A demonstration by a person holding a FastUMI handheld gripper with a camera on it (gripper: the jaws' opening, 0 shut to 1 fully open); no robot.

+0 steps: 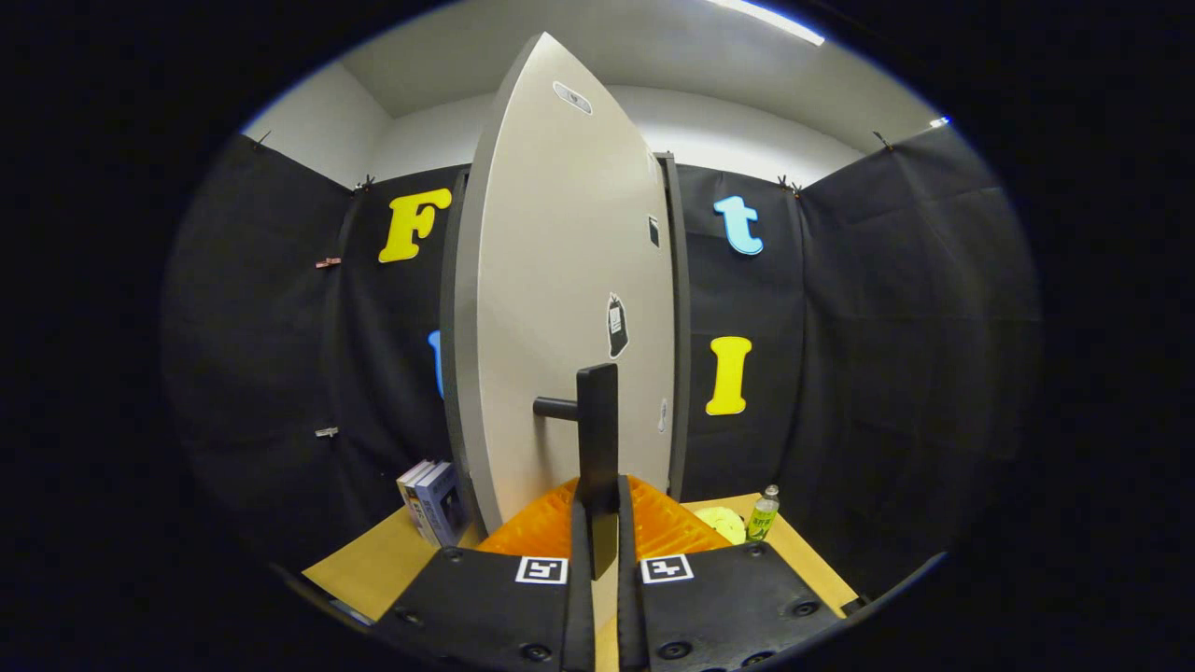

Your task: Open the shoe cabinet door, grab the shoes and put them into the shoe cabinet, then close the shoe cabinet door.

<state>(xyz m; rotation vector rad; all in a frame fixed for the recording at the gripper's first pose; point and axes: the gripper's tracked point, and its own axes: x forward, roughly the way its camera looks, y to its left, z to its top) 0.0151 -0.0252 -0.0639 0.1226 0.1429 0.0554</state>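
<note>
The jaws are clamped on the lower end of the dark upright door handle, both fingers pressing its sides, with the handle rising straight up between them. A short round stub joins the handle to the pale grey cabinet door, which stands just ahead, swung edge-on so its dark rim faces left; a few small stickers sit on its face. Behind it shows the dark frame of the shoe cabinet. Low down, the brown tabletop carries a stack of books left of the door, and to the right a green bottle beside a pale round plate.
</note>
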